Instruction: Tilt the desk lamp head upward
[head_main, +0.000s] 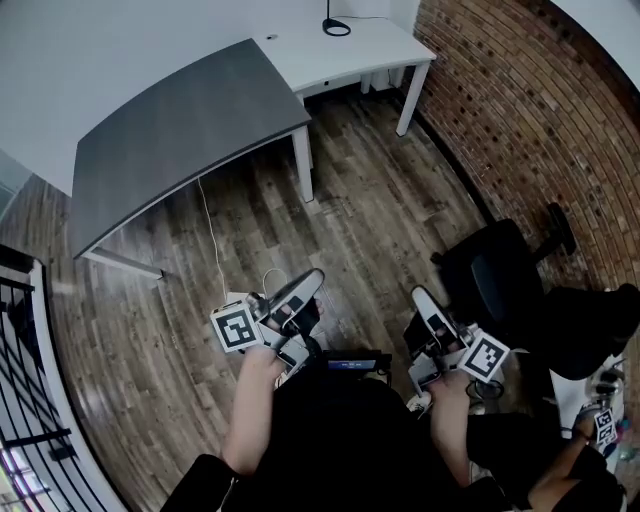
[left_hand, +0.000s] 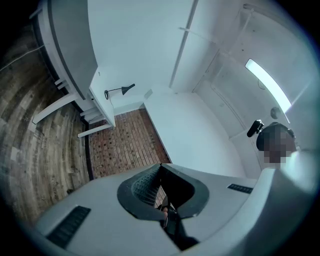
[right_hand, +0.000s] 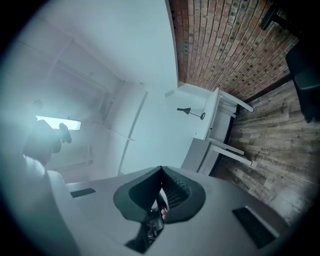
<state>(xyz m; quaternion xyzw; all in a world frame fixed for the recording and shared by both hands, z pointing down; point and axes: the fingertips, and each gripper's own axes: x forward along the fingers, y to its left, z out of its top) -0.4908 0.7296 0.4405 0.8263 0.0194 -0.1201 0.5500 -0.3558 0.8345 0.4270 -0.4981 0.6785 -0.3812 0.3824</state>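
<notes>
The black desk lamp (head_main: 336, 25) stands on the white desk (head_main: 370, 50) at the far end of the room, small and distant in every view. The left gripper view shows the lamp (left_hand: 120, 90) with its head pointing sideways from a thin arm, and the right gripper view shows the lamp (right_hand: 190, 112) as well. My left gripper (head_main: 312, 279) and right gripper (head_main: 418, 295) are held close to my body over the wooden floor, far from the lamp. The left gripper (left_hand: 160, 165) and right gripper (right_hand: 160, 168) each have their jaws pressed together with nothing in them.
A grey desk (head_main: 180, 130) adjoins the white one, and a white cable (head_main: 212, 240) hangs from it to the floor. A brick wall (head_main: 520, 110) runs along the right. A black office chair (head_main: 500, 275) stands beside my right gripper. A black railing (head_main: 25, 400) is at the left.
</notes>
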